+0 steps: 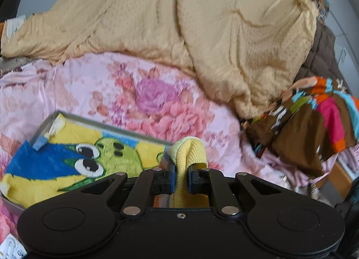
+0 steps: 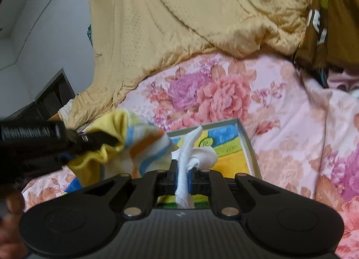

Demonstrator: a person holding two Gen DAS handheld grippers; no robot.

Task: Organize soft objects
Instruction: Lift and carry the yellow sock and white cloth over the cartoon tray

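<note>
My left gripper (image 1: pixel 181 179) is shut on a yellow knitted sock (image 1: pixel 188 153), whose cuff bulges up between the pads. In the right wrist view the same sock (image 2: pixel 134 144) shows yellow with orange and blue stripes, hanging from the left gripper (image 2: pixel 89 140) at the left. My right gripper (image 2: pixel 182 177) is shut on a white crumpled cloth (image 2: pixel 190 149) that sticks up past the fingers. Both hang above a grey tray (image 1: pixel 94 122) (image 2: pixel 246 142) on the bed, lined with a yellow, blue and green cartoon towel (image 1: pixel 67 164).
A pink floral bedsheet (image 1: pixel 134 93) covers the bed. A tan quilt (image 1: pixel 202 23) is heaped behind the tray. A multicoloured brown blanket (image 1: pixel 314 122) lies at the right, a dark cabinet (image 2: pixel 51 99) at the far left. Part of a hand (image 2: pixel 13 203) shows at the lower left.
</note>
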